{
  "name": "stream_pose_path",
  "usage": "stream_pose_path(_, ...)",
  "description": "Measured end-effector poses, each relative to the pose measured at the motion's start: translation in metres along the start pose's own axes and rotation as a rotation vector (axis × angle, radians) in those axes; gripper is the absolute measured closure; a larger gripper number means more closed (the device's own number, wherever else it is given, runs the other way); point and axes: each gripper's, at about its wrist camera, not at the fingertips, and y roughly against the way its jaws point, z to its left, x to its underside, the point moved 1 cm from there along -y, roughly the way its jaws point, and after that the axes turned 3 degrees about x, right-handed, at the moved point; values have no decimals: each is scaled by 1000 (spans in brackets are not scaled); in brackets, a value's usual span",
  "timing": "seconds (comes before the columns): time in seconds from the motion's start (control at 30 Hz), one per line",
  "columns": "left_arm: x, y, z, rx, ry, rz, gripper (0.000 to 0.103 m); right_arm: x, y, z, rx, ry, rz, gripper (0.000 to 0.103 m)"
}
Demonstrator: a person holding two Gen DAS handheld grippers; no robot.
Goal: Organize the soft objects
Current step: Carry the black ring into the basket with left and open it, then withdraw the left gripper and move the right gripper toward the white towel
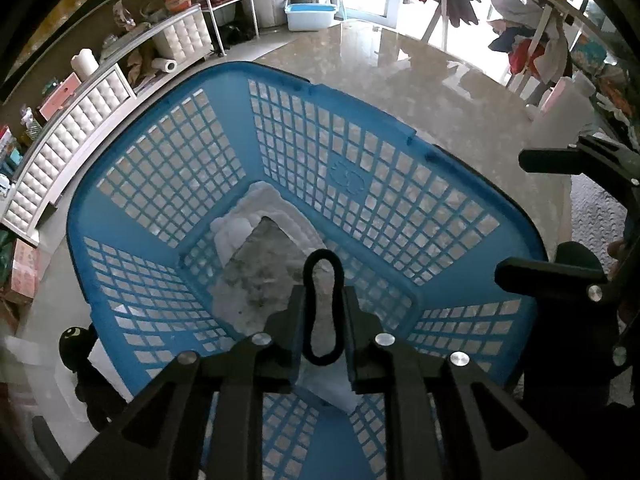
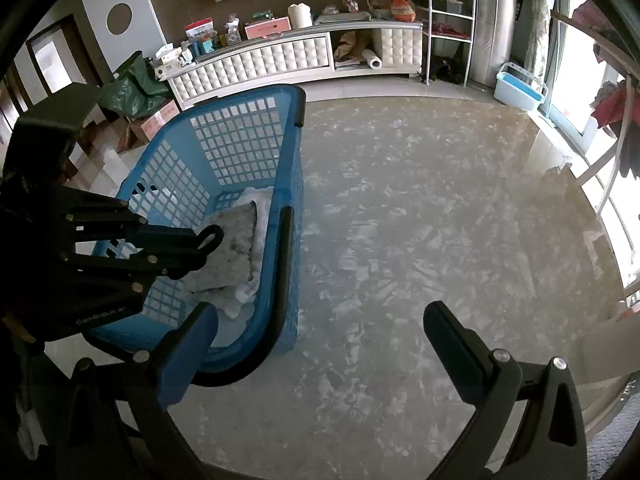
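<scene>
So we're hovering the left claw (image 1: 323, 312) right over the blue basket (image 1: 516, 240), and it's gripping a thin black cord loop (image 1: 322, 304) between its nearly closed jaws. We're guessing the loop weighs next to nothing and flops around, so a pinch at its lower end looks about right. Just below it, the grey-and-white cushion (image 1: 256, 276) is lying in the basket bottom; it looks squashy, so we'd take it by an edge. The right claw (image 2: 320, 344) is hanging wide open with nothing in it, over bare floor (image 2: 420, 220) beside the basket. That right view is showing the left claw from the side, while only the left view is catching the black plush toy (image 1: 74, 340) outside the basket.
</scene>
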Motion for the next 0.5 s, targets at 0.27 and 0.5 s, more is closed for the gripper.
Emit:
stream_pose_path(0.27, 1, -2, 0, -43, -8, 10, 56, -1, 0, -2, -17, -5, -1, 0)
stream_pose_path(0.5, 2, 11, 9, -41, 19, -14, 25, 0, 3, 0, -22, -10, -2, 0)
